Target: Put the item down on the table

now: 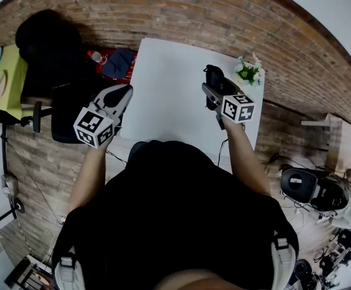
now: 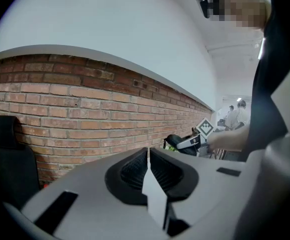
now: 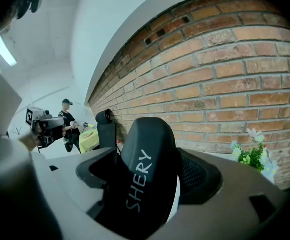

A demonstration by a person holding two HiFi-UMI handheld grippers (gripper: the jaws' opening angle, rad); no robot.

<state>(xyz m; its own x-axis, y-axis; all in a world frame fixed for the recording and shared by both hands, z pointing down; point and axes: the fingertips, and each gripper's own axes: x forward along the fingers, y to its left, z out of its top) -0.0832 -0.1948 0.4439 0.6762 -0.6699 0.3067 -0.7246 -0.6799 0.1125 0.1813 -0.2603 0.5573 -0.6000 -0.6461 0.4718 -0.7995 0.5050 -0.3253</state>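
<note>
A black, smooth, rounded item (image 3: 145,176) with "SHERY" written on it in white sits between the jaws of my right gripper (image 1: 213,84), which is shut on it. In the head view the black item (image 1: 212,75) is held above the right part of the white table (image 1: 163,83); whether it touches the tabletop I cannot tell. My left gripper (image 1: 124,94) hangs at the table's left edge. In the left gripper view my left gripper (image 2: 148,159) has its jaws pressed together with nothing between them.
A small potted plant (image 1: 247,72) stands at the table's far right corner, close to the right gripper. A black office chair (image 1: 60,71) and a red object with a dark cloth (image 1: 116,61) are left of the table. A brick wall (image 3: 224,89) runs behind.
</note>
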